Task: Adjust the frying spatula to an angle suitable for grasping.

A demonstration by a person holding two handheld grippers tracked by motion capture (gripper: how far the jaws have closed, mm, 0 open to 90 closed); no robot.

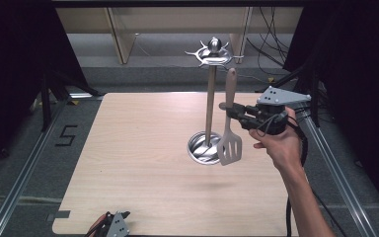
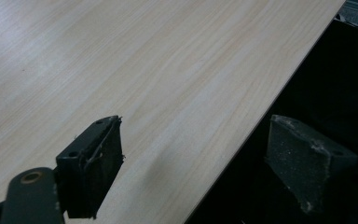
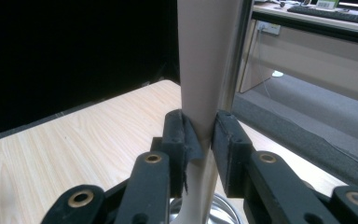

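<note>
A slotted spatula point(image 1: 229, 129) with a pale wooden handle hangs upright in the air, blade down, just right of a steel utensil stand point(image 1: 210, 98) with a round base and a hooked crown. My right gripper point(image 1: 228, 109) is shut on the spatula's handle point(image 3: 200, 70), its pads pressing both sides. The stand's pole point(image 3: 235, 51) rises right behind the handle. My left gripper point(image 1: 113, 226) rests at the table's near edge, and in the left gripper view its jaws point(image 2: 193, 163) stand wide apart with nothing between them.
The light wooden table point(image 1: 143, 148) carries the stand's round base point(image 1: 203, 147) right of centre. Metal rails run along both sides of the table. Dark curtains close in left and right, and a desk with cables stands behind.
</note>
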